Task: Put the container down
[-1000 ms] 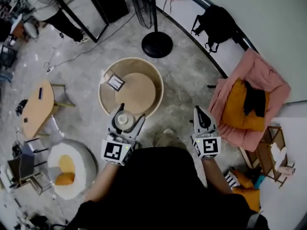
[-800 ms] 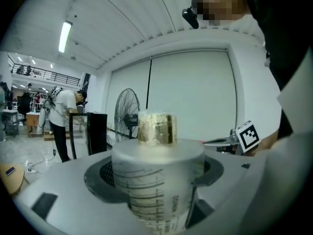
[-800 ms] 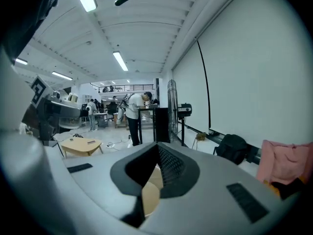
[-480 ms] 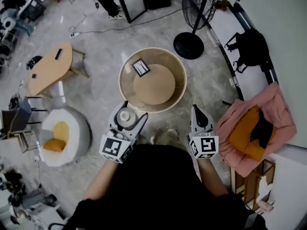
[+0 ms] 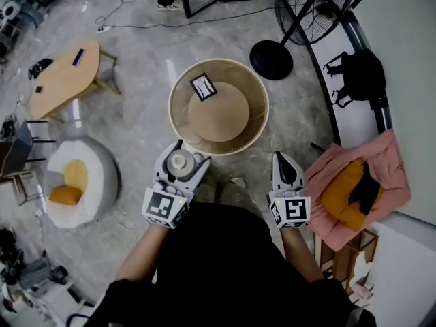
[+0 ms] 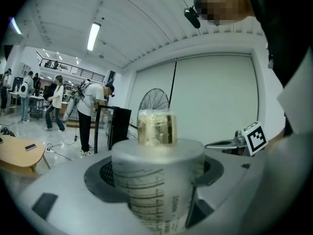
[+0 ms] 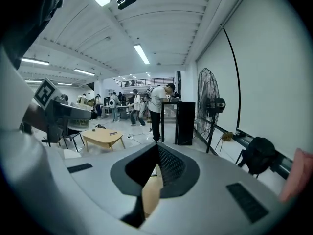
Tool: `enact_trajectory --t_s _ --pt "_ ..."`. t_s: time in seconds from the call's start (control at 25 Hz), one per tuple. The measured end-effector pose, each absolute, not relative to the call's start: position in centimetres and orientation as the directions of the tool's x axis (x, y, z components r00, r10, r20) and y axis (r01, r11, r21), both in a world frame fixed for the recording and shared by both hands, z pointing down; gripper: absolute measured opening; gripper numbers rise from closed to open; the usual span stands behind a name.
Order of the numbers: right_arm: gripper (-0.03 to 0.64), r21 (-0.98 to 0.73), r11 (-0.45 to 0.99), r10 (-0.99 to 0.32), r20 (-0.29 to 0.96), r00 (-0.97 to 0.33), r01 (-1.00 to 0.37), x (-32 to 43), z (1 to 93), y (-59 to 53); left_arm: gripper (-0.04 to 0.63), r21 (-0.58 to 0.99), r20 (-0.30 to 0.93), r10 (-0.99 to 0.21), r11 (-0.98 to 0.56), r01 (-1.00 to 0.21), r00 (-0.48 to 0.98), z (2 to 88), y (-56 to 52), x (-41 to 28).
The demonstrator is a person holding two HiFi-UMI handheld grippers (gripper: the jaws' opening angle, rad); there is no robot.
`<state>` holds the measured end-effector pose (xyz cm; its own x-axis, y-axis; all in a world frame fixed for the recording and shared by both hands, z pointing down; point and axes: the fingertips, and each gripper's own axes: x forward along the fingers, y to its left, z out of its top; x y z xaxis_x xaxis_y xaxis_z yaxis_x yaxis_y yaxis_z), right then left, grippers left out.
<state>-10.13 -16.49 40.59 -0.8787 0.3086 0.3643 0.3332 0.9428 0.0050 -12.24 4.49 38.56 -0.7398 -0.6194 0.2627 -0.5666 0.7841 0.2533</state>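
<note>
Item: container [image 5: 180,161], pale, with printed measuring lines and a gold cap, contents not visible; pinched upright between the jaws of the left gripper [image 5: 188,155], and in the head view it sits just short of the near rim of the round wooden table [image 5: 262,107]. Right gripper [image 5: 281,157]: jaws pressed together, nothing between them, well to the right of the container. Surroundings: a small framed card [image 5: 204,86] on the round table, fan base [image 5: 270,59] beyond it, black bag [image 5: 360,73], pink throw [image 5: 323,176] with an orange cushion [image 5: 344,193], oval wooden table [image 5: 65,80], white round seat [image 5: 102,182], all on a grey marbled floor [image 5: 136,60].
</note>
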Motion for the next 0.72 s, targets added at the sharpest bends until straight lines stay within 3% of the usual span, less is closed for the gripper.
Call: enact_trajectory --t_s 0.28,0.72 --pt "0.021 0.037 0.936 0.311 0.384 -0.870 0.351 -11.9 40.9 -12.8 0.351 0.248 0.248 -0.644 0.765 -0.595 -0.724 42.4 6.7 -16.1" --pt "0.022 -0.011 0.900 0.401 0.407 -0.820 0.435 -18.6 48.8 -6.7 0.351 0.265 0.346 -0.644 0.764 -0.588 -0.682 55.5 7.3 -20.3"
